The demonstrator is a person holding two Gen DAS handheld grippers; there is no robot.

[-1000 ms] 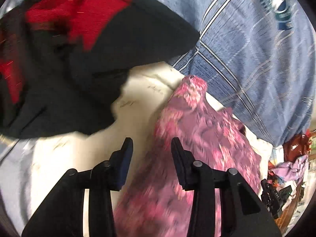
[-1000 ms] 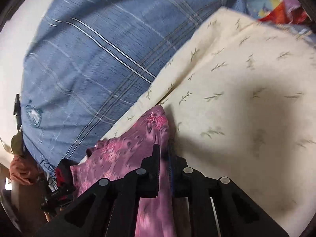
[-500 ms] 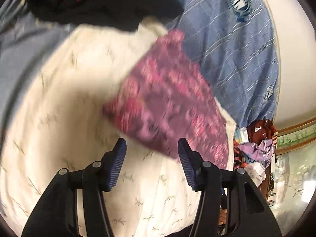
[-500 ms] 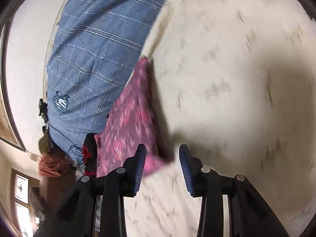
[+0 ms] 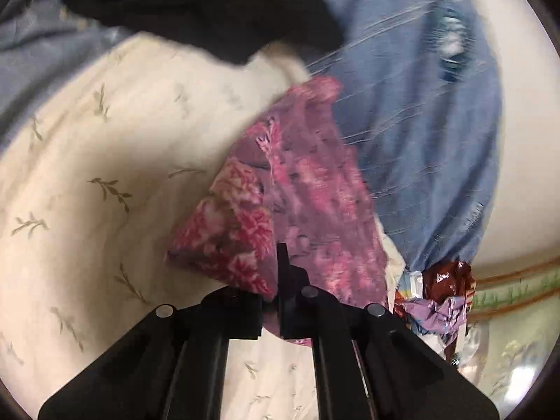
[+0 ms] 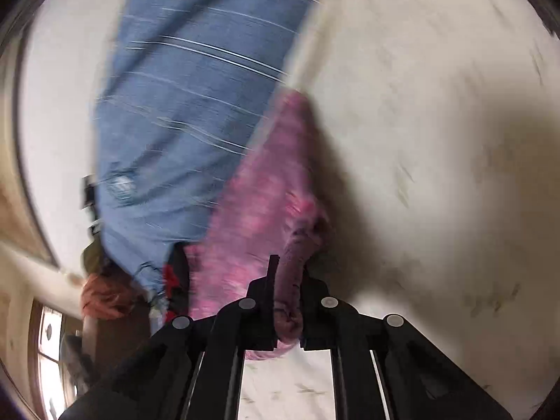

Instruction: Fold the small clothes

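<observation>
No readable text anywhere here — the round crest printed on the blue striped sheet [image 5: 451, 42] is smeared by blur, and in the right wrist view it's equally illegible.

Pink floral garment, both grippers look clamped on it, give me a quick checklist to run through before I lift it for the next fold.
1. Left gripper shut on the pink floral garment: ok.
2. Right gripper shut on a bunched edge of it: ok.
3. Garment lies flat: not ok, one corner is turned over and it is rumpled.
4. Cream leaf-print cloth caught in either grip: cannot tell.
5. Black and red garment apart from the pink one: ok.
6. Blue striped sheet free of the garment's far edge: cannot tell, blurred.
</observation>
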